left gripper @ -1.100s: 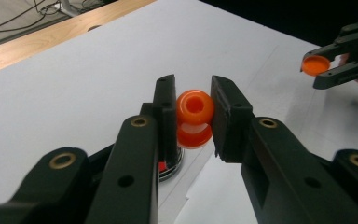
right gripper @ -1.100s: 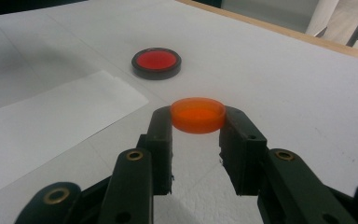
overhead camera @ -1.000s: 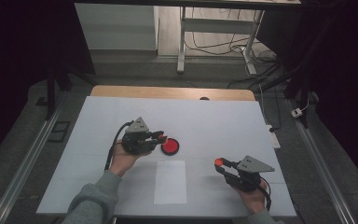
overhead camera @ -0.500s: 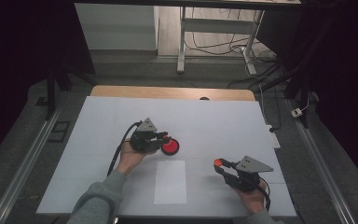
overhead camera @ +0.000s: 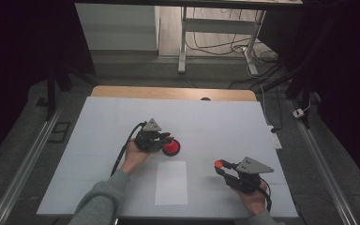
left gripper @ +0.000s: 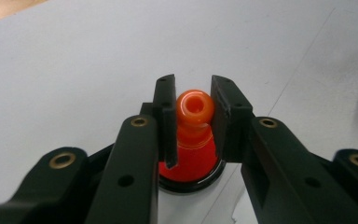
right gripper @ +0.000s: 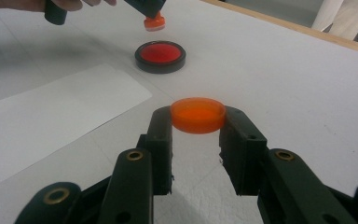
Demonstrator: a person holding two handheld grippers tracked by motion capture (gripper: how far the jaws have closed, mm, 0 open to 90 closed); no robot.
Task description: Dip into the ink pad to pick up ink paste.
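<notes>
My left gripper [overhead camera: 165, 138] is shut on an orange stamp [left gripper: 195, 112], pads on either side of its round knob. The stamp points down and hangs just above a round black ink pad [overhead camera: 171, 147] with a red centre [left gripper: 186, 175]. In the right gripper view the stamp [right gripper: 154, 22] hovers a little over the ink pad [right gripper: 161, 56], apart from it. My right gripper [overhead camera: 219, 165] sits low at the front right, shut on a flat orange lid [right gripper: 198, 115] held level above the table.
A white sheet of paper [overhead camera: 171, 183] lies flat between the two hands, near the front edge. The white table top [overhead camera: 215, 122] spreads wide behind the ink pad. A wooden strip [overhead camera: 168, 92] runs along the far edge.
My left hand has moved right and down with the stamp, ending over the ink pad. The right hand with the lid has stayed put.
</notes>
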